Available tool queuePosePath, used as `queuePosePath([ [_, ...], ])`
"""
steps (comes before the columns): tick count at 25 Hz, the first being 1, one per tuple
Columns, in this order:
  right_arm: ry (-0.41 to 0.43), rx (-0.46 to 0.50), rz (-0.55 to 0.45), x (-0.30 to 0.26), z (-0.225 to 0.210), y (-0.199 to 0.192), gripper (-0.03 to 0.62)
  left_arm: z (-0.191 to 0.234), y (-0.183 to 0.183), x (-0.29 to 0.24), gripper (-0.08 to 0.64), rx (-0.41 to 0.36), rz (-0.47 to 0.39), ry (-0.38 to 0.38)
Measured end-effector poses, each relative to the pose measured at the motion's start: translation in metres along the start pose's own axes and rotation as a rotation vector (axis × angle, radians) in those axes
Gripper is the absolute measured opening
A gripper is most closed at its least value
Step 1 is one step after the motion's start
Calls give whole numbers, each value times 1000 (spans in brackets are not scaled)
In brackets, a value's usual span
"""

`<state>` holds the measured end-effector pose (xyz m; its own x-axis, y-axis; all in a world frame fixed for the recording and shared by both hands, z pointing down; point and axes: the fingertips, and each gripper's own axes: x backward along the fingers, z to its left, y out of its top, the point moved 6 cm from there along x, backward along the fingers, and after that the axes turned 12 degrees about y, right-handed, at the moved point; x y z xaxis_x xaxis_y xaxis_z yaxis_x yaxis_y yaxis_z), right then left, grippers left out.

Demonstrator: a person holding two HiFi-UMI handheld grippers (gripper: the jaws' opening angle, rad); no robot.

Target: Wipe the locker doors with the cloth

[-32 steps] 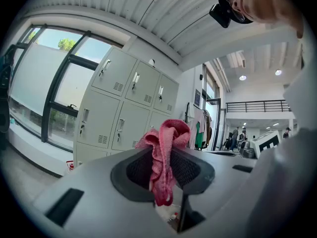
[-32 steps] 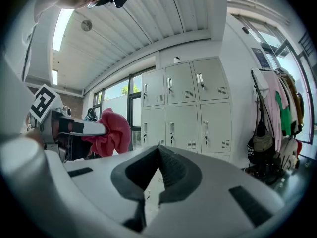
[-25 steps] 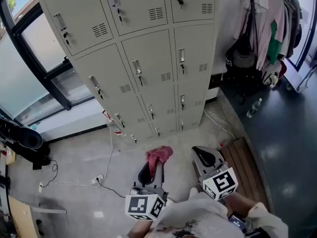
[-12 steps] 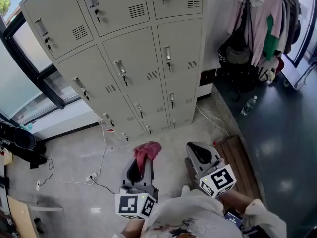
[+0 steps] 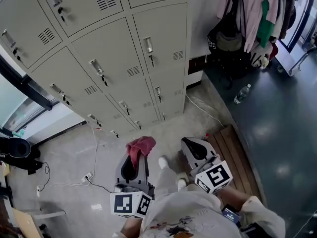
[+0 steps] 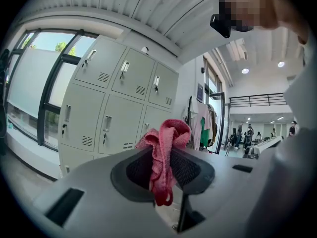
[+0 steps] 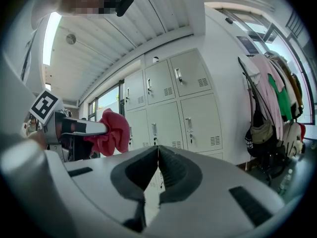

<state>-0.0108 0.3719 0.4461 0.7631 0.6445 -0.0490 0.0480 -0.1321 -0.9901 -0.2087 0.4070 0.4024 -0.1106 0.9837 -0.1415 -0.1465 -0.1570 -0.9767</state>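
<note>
Gripping pink cloth point(image 5: 140, 146), left gripper point(image 5: 134, 158) had jaws clamped on it, bunched cloth sticking out past tips, over concrete floor point(image 5: 74, 157). Right gripper point(image 7: 157, 168) just beside, jaws pressed together, nothing between. Locker doors point(image 5: 114, 48) stood ahead, apart from cloth. Hanging clothes point(image 5: 257, 14) were right of lockers

Beige steel locker bank point(image 5: 114, 58) against white wall point(image 5: 199, 19). Dark-framed window point(image 5: 22, 86) beside it, daylight through. Grey concrete floor point(image 5: 69, 152), white cable point(image 5: 94, 150) trailing; darker glossy floor point(image 5: 282, 123) at far side. Clothes rack point(image 5: 255, 14), full. Slatted wooden board point(image 5: 237, 155). Ribbed white ceiling point(image 6: 148, 9), round lamps point(image 6: 245, 71) lit.
</note>
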Motion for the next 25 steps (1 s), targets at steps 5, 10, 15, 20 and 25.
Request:
queuePosePath([
  [5, -52, 9, 34, -42, -55, 3, 8, 10, 8, -82, 95, 19, 6, -40],
  [10, -91, 17, 24, -104, -112, 25, 8, 30, 25, -174, 95, 10, 20, -92],
  [15, -105, 54, 46, -168, -155, 43, 8, 48, 46, -243, 95, 29, 14, -126],
  [20, -112, 63, 26, -203, -176, 57, 8, 53, 63, -288, 95, 27, -9, -154],
  [25, -114, 20, 46, -217, -213, 62, 8, 47, 73, -320, 95, 26, -7, -149],
])
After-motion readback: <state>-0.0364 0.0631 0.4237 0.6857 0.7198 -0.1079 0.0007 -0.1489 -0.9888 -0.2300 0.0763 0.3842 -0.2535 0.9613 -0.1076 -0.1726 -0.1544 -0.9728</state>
